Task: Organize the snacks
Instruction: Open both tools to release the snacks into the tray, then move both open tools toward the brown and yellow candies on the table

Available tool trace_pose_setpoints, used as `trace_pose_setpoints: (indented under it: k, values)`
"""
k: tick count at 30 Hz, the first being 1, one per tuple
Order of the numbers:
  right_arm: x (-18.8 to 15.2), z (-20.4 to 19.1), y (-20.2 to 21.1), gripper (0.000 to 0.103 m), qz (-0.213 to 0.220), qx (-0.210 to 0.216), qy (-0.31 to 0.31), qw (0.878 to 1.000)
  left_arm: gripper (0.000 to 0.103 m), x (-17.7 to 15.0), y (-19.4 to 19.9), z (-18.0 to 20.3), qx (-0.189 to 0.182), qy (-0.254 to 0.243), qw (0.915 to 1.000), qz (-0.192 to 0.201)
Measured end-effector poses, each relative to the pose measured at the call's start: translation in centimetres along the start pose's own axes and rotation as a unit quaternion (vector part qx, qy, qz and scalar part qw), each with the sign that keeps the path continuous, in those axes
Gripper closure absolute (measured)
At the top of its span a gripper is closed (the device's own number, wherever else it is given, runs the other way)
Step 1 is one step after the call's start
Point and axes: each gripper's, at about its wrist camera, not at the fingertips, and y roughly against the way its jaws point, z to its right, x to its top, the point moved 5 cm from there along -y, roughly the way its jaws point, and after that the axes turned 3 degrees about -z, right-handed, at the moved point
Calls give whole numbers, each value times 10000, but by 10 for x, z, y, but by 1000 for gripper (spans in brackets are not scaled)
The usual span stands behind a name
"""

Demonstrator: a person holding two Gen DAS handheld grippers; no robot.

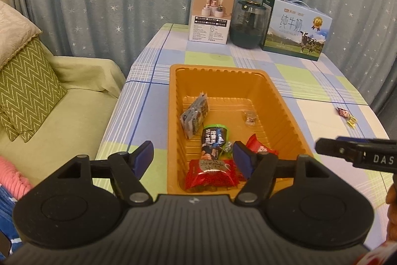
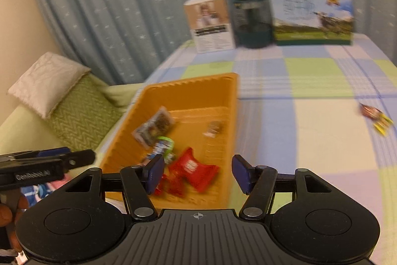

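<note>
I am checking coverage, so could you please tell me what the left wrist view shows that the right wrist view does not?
Only the left wrist view shows the pink cloth at its lower left edge, and it renders the snack wrappers sharply. Only the right wrist view, which is blurred, shows the beige wall beside the curtain. Both share the orange tray holding snacks, two loose candies on the checked tablecloth, and the milk carton.
</note>
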Motion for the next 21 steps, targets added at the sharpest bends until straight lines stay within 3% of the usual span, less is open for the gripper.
trace_pose_setpoints:
  k: [21]
  values:
    - [-24,76,101,42,292,-870,-706,9933,25,-9,36,88,-516,-530,9973,27]
